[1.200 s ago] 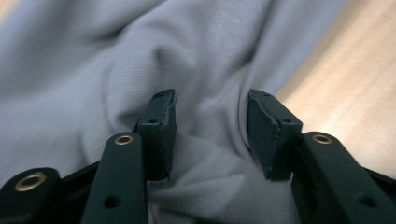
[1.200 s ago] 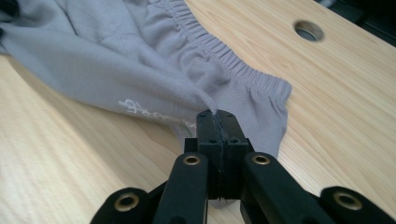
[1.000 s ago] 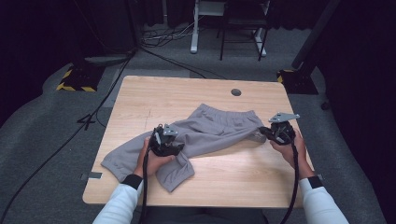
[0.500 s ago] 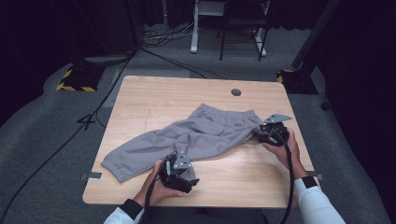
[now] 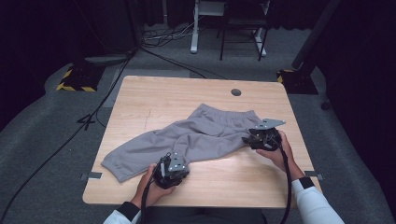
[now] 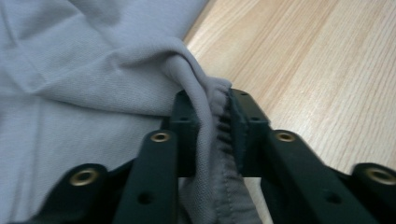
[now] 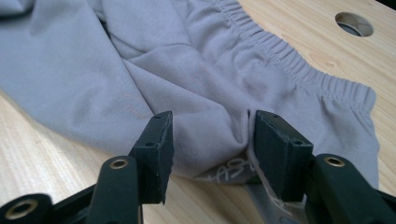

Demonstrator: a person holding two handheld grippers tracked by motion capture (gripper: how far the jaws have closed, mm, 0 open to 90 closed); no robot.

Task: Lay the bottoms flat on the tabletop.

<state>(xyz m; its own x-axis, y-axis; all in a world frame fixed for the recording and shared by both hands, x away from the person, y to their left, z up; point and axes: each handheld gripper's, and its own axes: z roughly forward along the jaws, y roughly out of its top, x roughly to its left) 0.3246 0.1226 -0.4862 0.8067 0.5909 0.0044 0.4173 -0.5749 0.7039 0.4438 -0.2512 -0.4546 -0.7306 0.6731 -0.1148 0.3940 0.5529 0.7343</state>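
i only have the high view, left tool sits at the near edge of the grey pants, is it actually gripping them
Observer: Yes. In the left gripper view the left tool is shut on a bunched fold of the grey pants, a stitched hem pinched between its jaws.
Operator: and the right one, closed too
Observer: No. The right gripper view shows the right tool open, jaws apart on either side of the pants' edge near the elastic waistband.
Operator: anything on the fabric there i cant see
Observer: Some pale lettering is printed on the cloth between the right tool's jaws; it is too blurred to read.
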